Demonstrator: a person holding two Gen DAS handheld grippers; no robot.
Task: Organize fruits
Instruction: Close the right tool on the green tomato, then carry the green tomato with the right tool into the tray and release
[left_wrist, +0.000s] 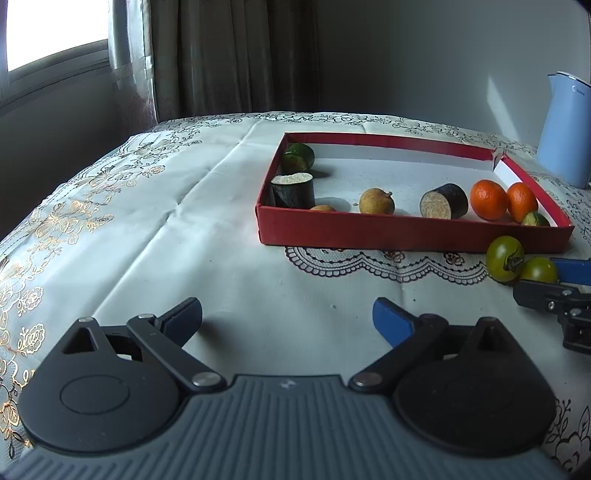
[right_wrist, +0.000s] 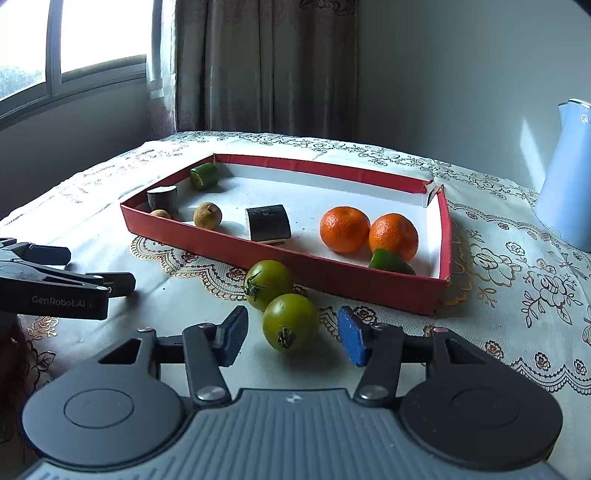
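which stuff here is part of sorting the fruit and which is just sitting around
Part of the job:
- red tray
- two green tomatoes outside it, near one, far one
- two oranges in the tray
- right gripper, jaws around the near tomato, not yet touching it
- left gripper, open over bare cloth

Just lying about:
- blue jug
- curtain
- tablecloth

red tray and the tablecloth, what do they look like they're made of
Red tray: likely cardboard, matte red outside and white inside; its thin walls are split at the far right corner. Tablecloth: probably woven fabric with a slight sheen, showing fold creases, printed flowers and a lace-like scalloped border.
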